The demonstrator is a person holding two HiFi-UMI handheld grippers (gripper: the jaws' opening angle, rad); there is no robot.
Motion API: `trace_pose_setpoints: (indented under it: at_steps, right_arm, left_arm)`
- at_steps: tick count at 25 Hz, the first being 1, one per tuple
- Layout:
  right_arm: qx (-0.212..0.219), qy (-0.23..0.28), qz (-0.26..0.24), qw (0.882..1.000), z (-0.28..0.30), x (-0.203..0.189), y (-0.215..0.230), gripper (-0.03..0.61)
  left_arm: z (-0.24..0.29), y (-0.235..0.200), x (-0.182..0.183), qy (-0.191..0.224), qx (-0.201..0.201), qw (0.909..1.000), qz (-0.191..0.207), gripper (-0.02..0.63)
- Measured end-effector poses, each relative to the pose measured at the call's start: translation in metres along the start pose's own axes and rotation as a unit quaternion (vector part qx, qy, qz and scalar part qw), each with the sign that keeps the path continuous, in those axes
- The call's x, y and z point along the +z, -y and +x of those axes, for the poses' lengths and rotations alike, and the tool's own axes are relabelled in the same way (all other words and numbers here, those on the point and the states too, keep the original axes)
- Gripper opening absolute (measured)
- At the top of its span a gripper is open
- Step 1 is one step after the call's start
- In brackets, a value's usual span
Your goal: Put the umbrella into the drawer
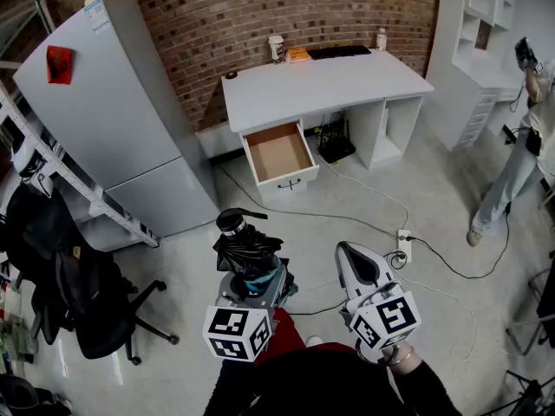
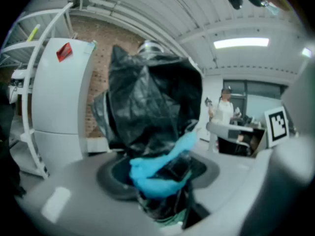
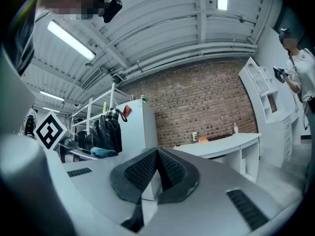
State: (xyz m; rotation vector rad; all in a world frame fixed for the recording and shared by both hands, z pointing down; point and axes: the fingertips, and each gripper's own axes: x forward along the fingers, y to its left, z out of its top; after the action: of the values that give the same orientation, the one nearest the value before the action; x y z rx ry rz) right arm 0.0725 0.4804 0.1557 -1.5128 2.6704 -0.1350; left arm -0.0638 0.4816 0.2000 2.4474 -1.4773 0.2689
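Left tongs (image 1: 251, 277) are clamping the umbrella (image 1: 246, 248) nose-first toward the open drawer (image 1: 278, 152) at 12 o'clock, probably for sliding it straight in, while right tongs (image 1: 349, 253) are idling pinched together, empty.

I get bright, even light from the ceiling strip lamps (image 3: 69, 39), which burn out to white glare in both gripper views. In the head view the shadows are soft and short, and the pale floor (image 1: 186, 267) has a faint sheen. The left gripper view is soft all over: the umbrella (image 2: 147, 107) sits too near the lens and smears. Both gripper views bend strongly and go black at the corners. The head view bows the brick wall (image 1: 260, 33).
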Motion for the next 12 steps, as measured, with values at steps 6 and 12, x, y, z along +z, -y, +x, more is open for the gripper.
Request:
trace_pose_setpoints:
  at_steps: [6,12]
  right_arm:
    - [0.002,0.003,0.000,1.000,0.0015,0.0007,-0.0005,0.006]
    - [0.013,0.009,0.025,1.000,-0.0039,-0.0004,0.0032,0.006]
  left_arm:
    - [0.0017,-0.0016,0.0024,0.004,0.000,1.0000,-0.001,0.236]
    - [0.0025,-0.0015,0.0058,0.018,0.002,0.9998,-0.011,0.236]
